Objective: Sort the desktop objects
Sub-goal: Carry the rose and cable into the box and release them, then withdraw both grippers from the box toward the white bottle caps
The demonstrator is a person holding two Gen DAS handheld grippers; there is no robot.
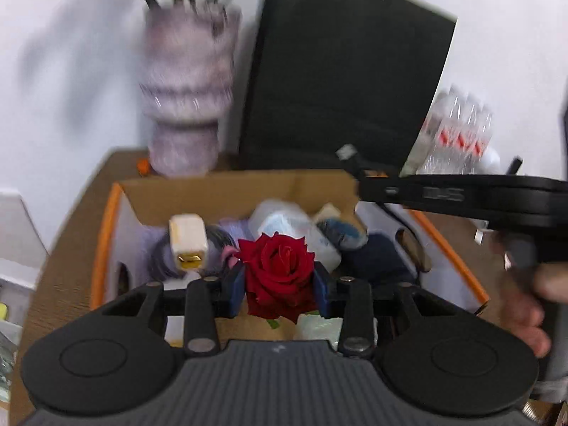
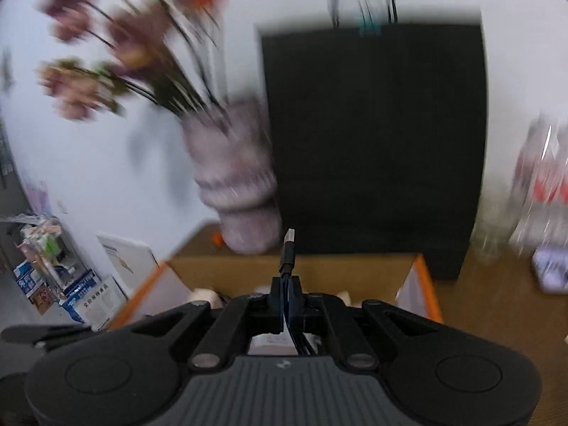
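My left gripper [image 1: 279, 285] is shut on a red rose [image 1: 278, 266] and holds it above the near edge of an open cardboard box [image 1: 227, 188] with orange trim. Inside the box lie a white charger [image 1: 188, 239], a white plastic bottle [image 1: 298, 229] and dark cables. My right gripper [image 2: 288, 296] is shut on a black USB cable [image 2: 288, 255], whose plug points up over the same box [image 2: 355, 266]. The right gripper's body also shows in the left wrist view [image 1: 461, 195], above the box's right side.
A pale ribbed vase [image 1: 188, 106] with dried flowers stands behind the box on the left; it also shows in the right wrist view [image 2: 234, 177]. A black paper bag [image 1: 340, 81] stands behind the box. Water bottles [image 1: 458, 135] stand at the far right. Boxes [image 2: 81, 294] lie left.
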